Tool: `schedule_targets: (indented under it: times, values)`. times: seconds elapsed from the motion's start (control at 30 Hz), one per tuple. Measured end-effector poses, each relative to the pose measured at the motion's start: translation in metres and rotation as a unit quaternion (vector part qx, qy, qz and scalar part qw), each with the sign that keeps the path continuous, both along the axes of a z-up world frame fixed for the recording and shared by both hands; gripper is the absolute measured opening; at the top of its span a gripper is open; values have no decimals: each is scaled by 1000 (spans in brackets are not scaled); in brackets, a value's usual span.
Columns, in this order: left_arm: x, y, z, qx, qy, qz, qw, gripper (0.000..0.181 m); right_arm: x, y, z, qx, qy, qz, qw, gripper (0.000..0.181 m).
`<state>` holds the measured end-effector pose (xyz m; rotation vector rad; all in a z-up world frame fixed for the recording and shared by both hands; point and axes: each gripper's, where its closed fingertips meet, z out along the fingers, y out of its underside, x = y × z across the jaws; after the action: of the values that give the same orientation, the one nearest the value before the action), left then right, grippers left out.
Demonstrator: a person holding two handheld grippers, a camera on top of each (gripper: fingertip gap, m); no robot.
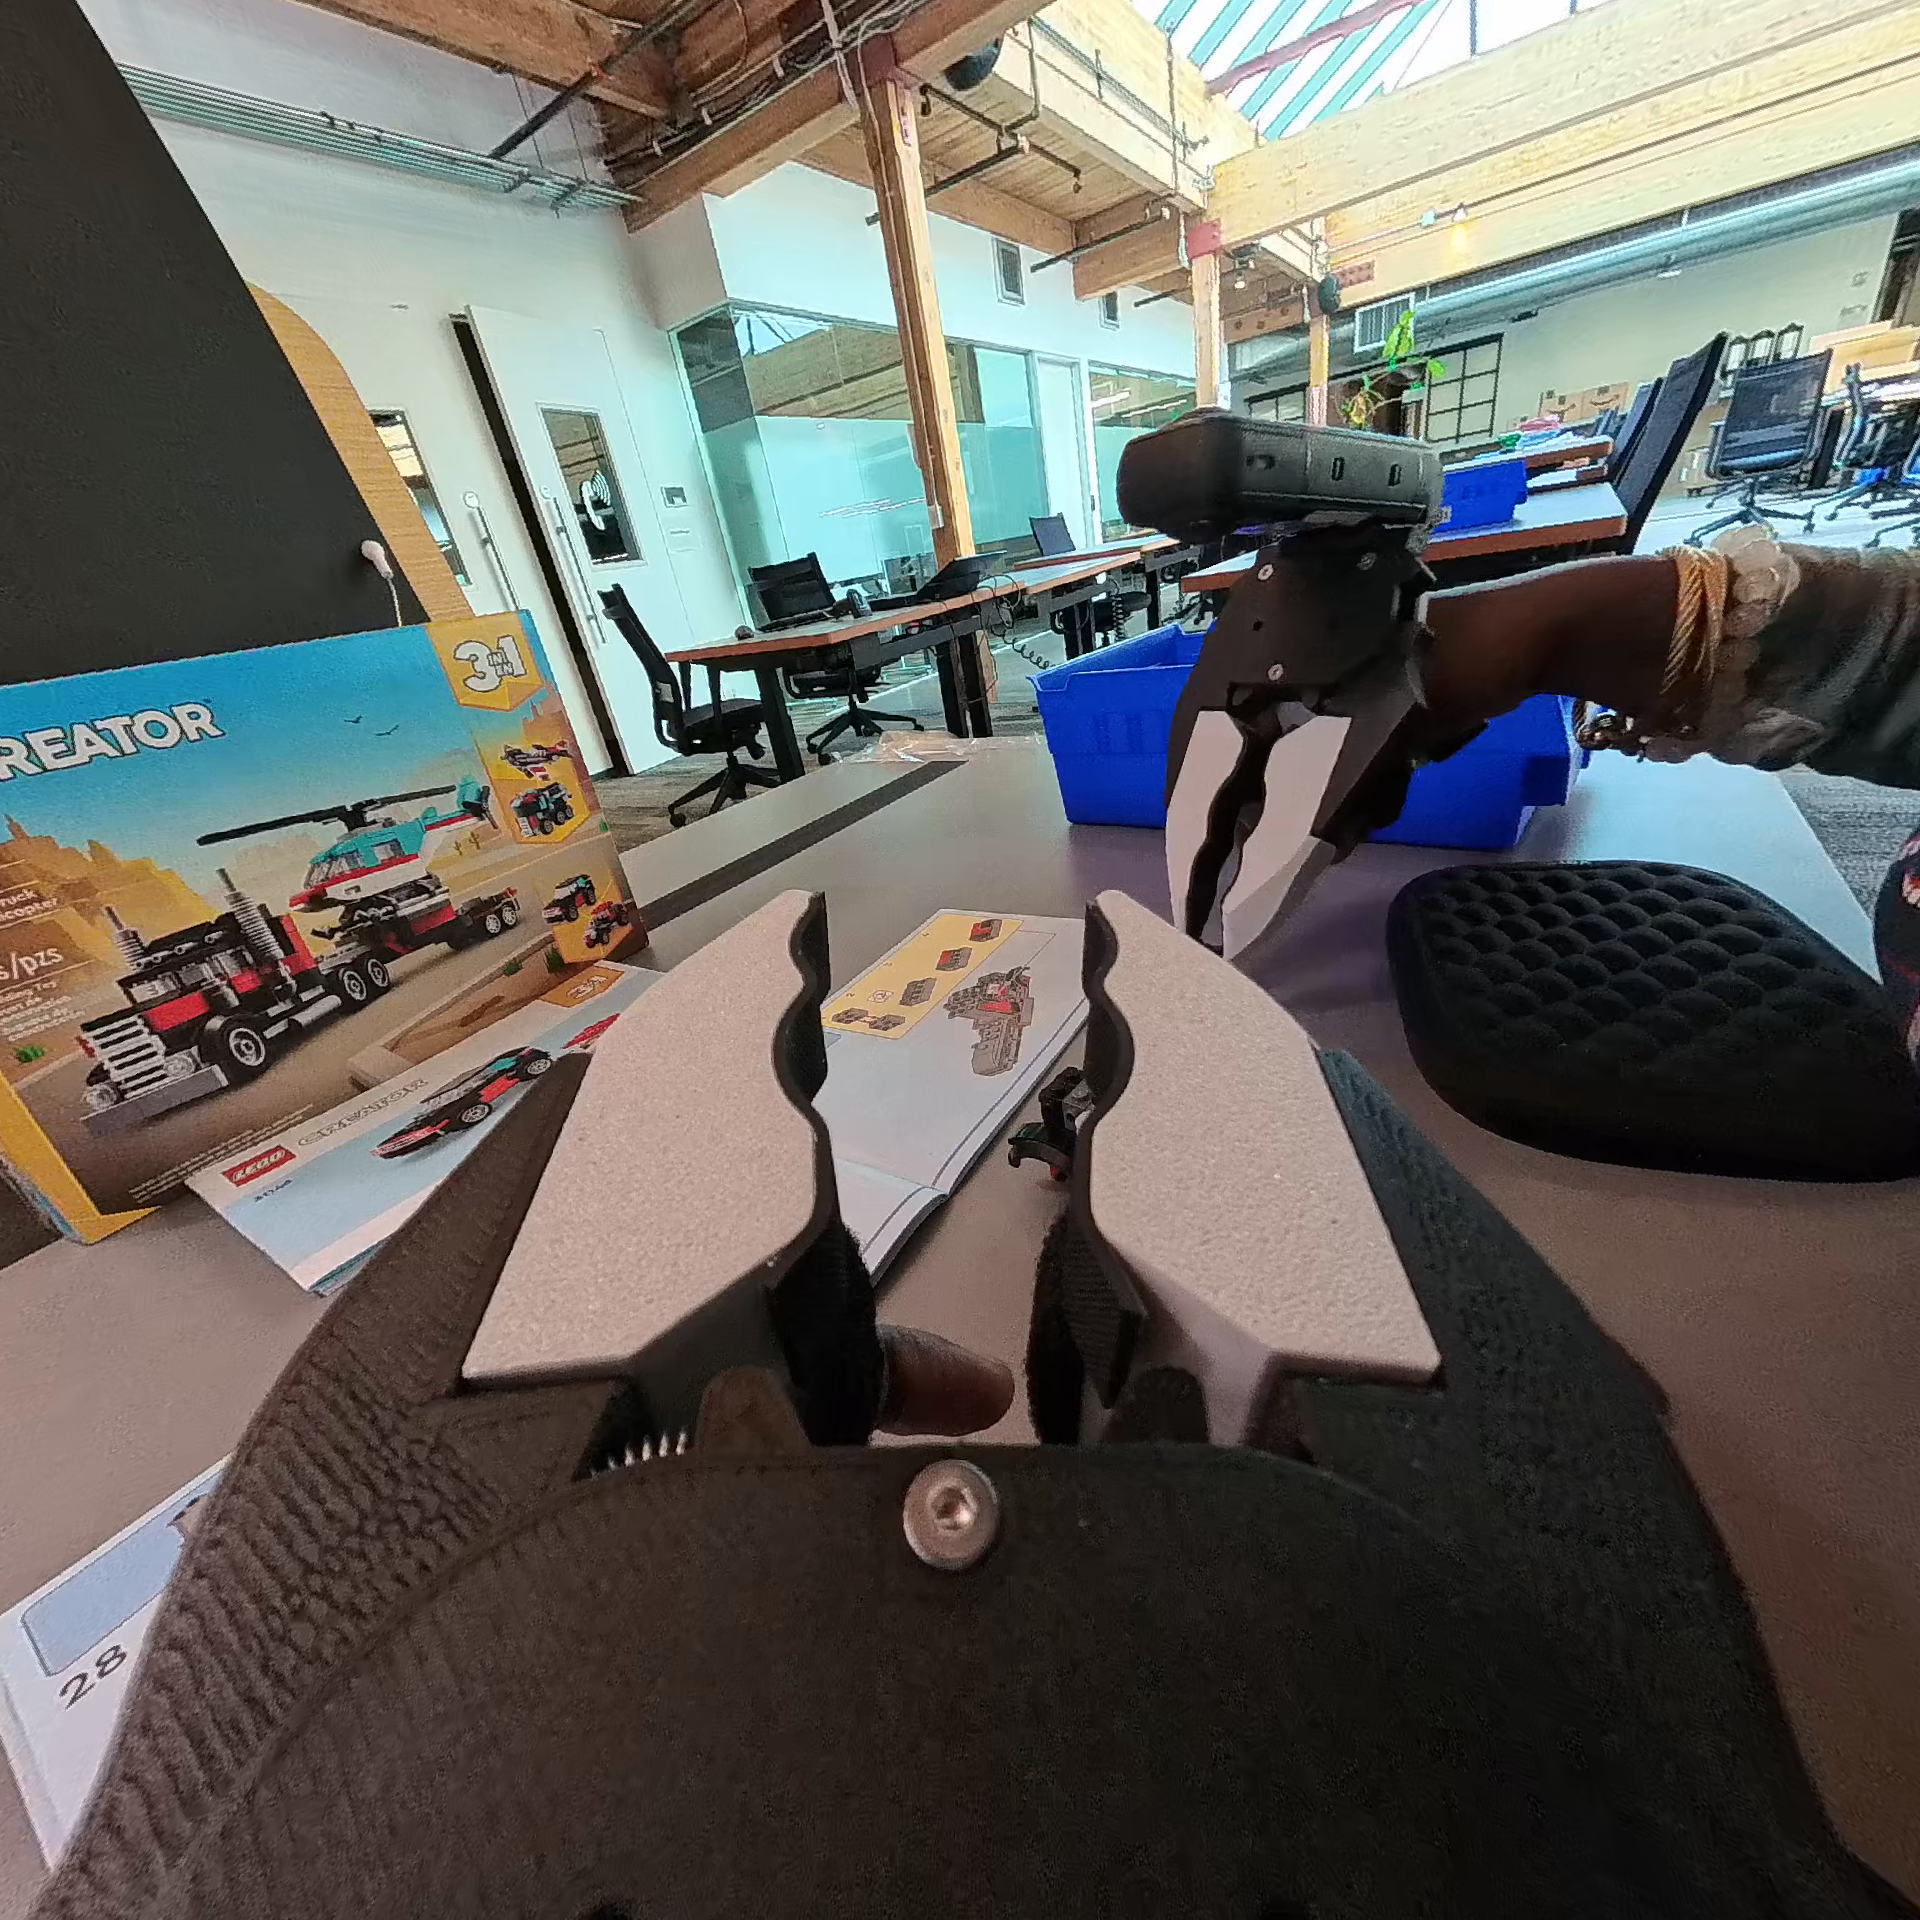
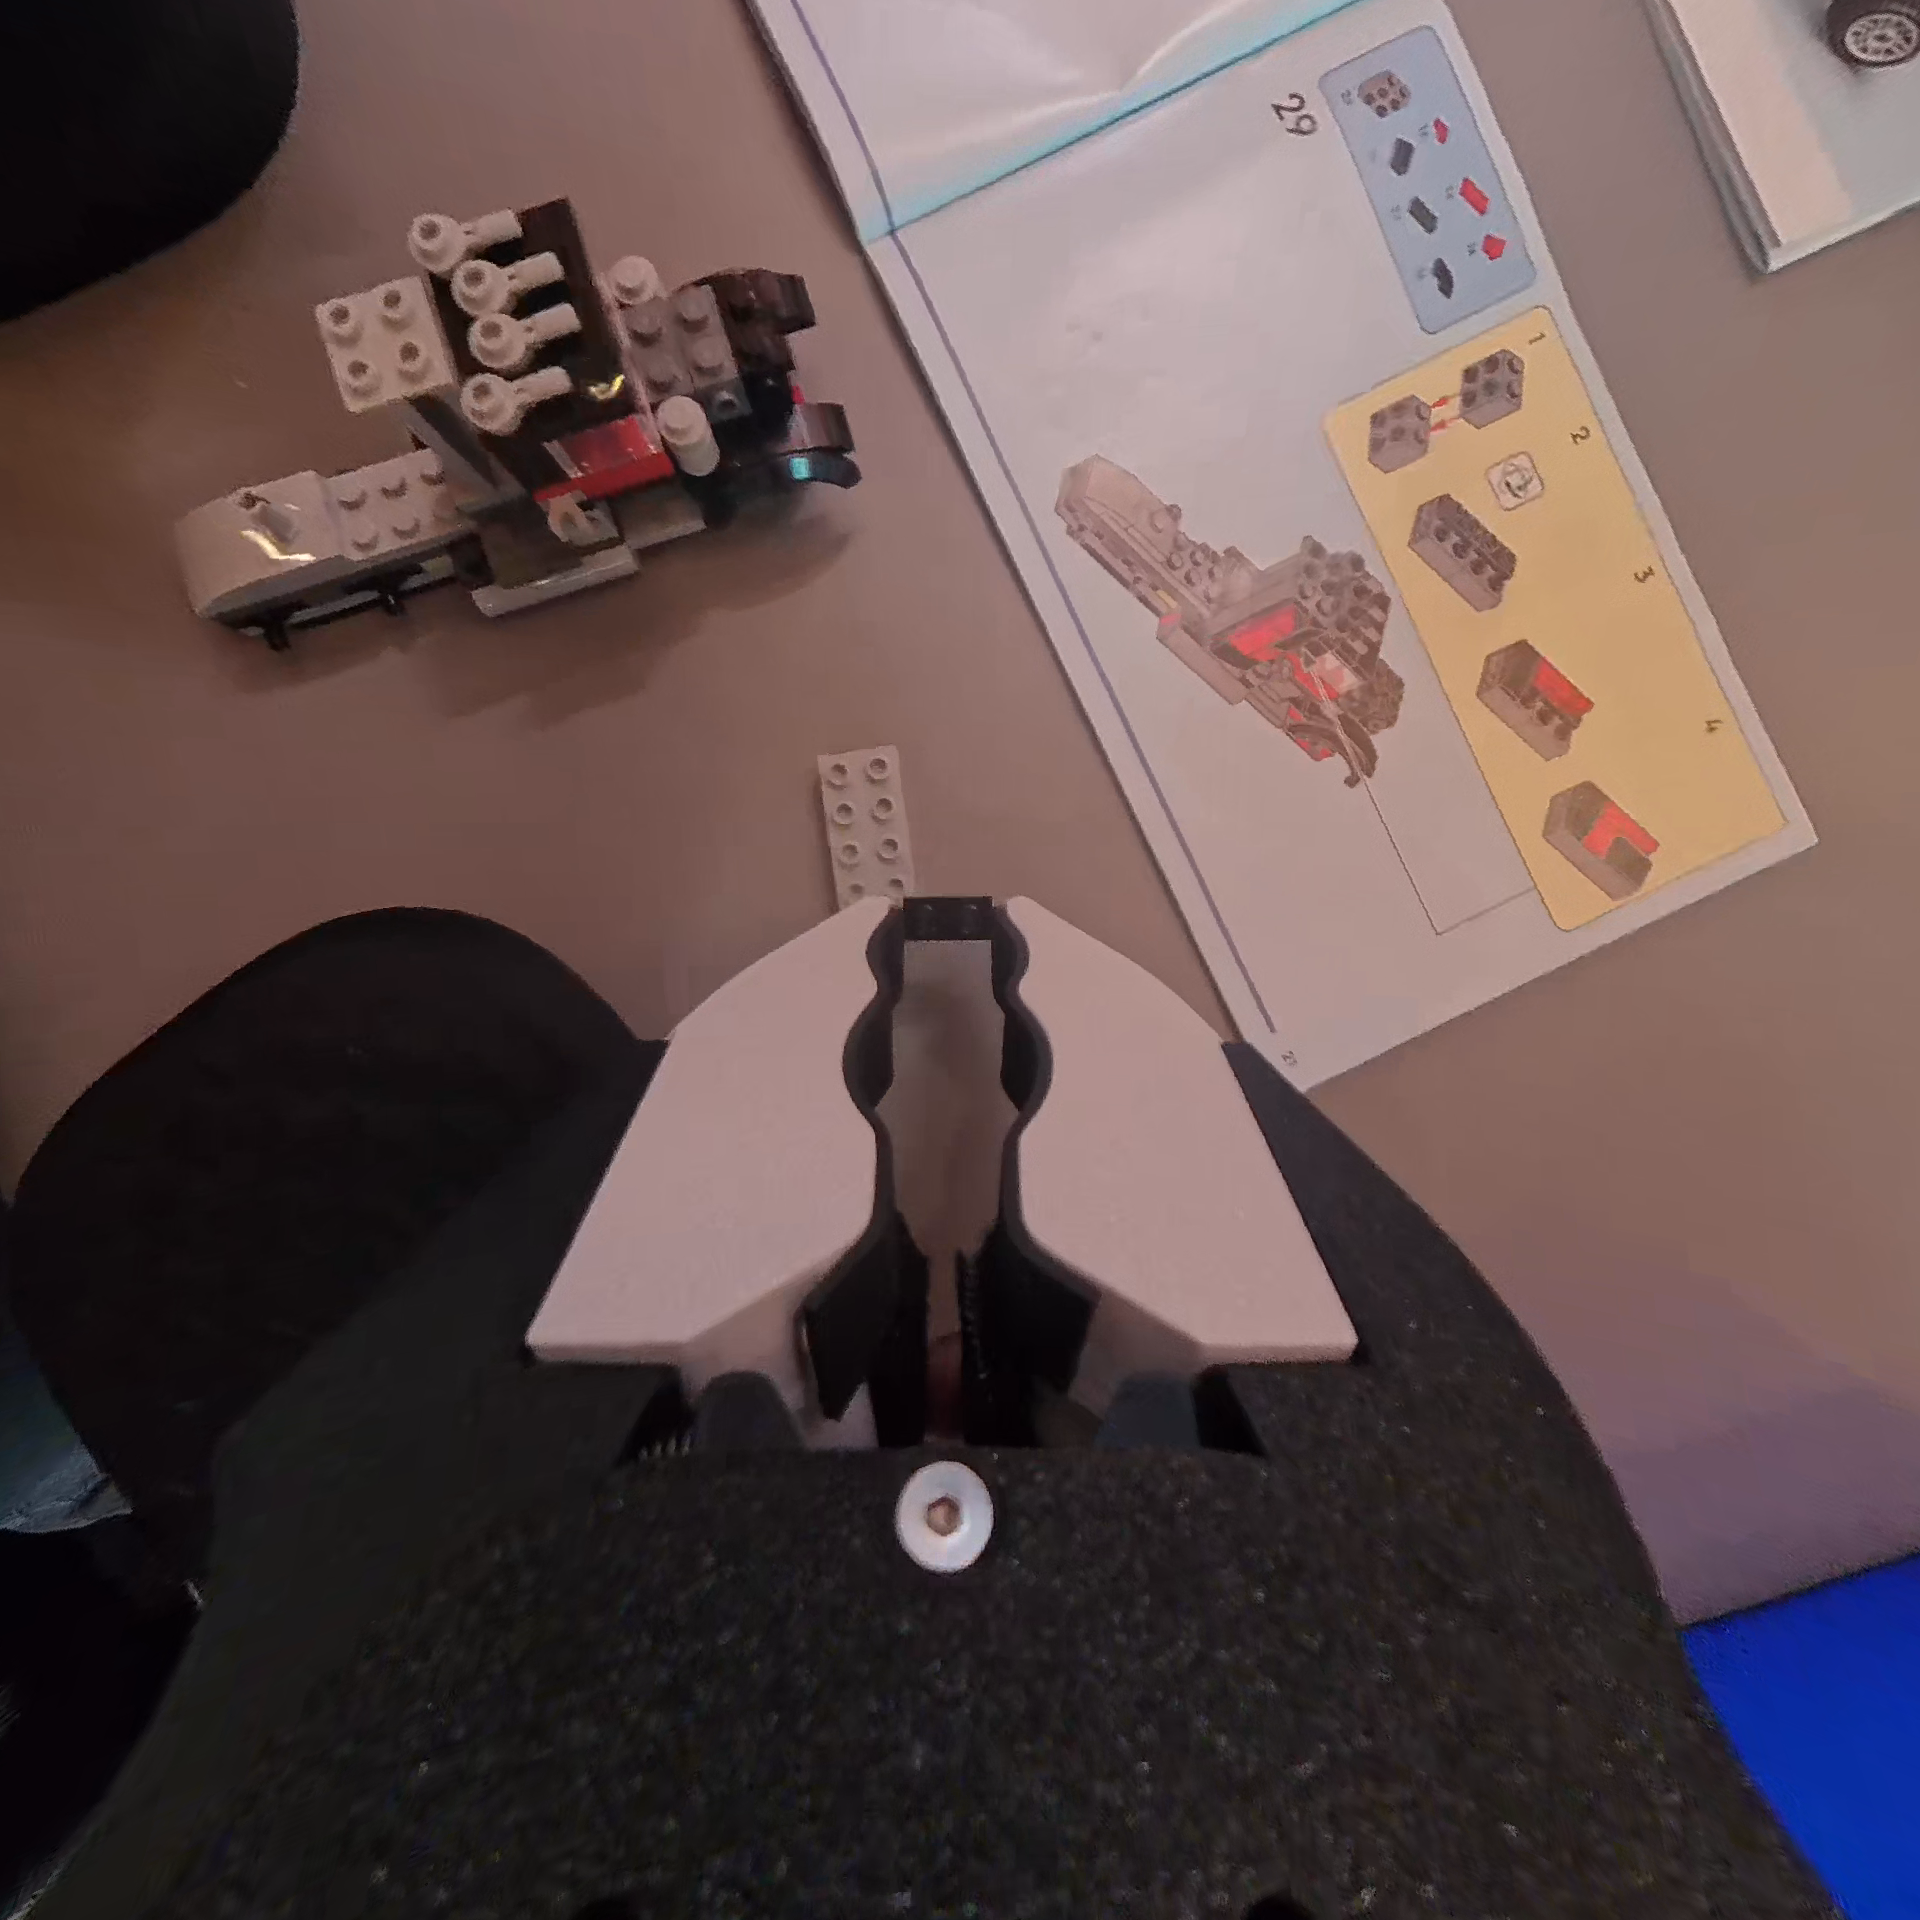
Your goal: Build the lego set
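Observation:
In the right wrist view, my right gripper (image 2: pixel 948 914) is shut on a small black brick (image 2: pixel 948 921) held at its fingertips, above the grey table. A light grey studded plate (image 2: pixel 865 826) lies flat just beyond the tips. The partly built grey, black and red model (image 2: pixel 520 436) lies farther off to the left. My left gripper (image 1: pixel 956 914) is open and empty, low over the table, pointing at the open instruction booklet (image 1: pixel 956 1029). A bit of the model (image 1: pixel 1049 1127) shows beside its right finger. The right gripper (image 1: pixel 1262 894) hangs tips-down beyond.
The open booklet (image 2: pixel 1299 520) lies right of the model. The set's box (image 1: pixel 291 883) stands at the left with a second booklet (image 1: pixel 395 1153) before it. A blue bin (image 1: pixel 1112 748) sits at the back. A black honeycomb cushion (image 1: pixel 1642 1008) lies at the right. One gripper's finger ends stand about 20 cm off the other's.

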<state>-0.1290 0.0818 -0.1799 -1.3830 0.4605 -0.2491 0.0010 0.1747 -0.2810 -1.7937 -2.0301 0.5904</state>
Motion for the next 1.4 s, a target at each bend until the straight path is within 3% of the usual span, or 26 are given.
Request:
schedule_targets:
  times: [0.17, 0.6, 0.77, 0.9, 1.2, 1.4]
  values:
    - [0, 0, 0, 0, 0, 0, 1000, 46, 5, 16, -7, 11, 1, -20, 1000, 16]
    - [0, 0, 0, -1, 3, 1, 1000, 46, 2, 6, -17, 0, -1, 5, 1000, 16]
    - [0, 0, 0, 0, 3, 1, 1000, 46, 3, -8, -18, -20, -13, 23, 999, 16]
    - [0, 0, -1, -1, 3, 1, 1000, 46, 1, -34, -11, -48, -12, 77, 996, 16]
    - [1, 0, 0, 2, 4, 1, 1000, 46, -10, 5, -13, 0, 12, 74, 997, 16]
    - [0, 0, 0, 3, 2, 1, 1000, 46, -9, -11, -19, -5, 2, 105, 994, 16]
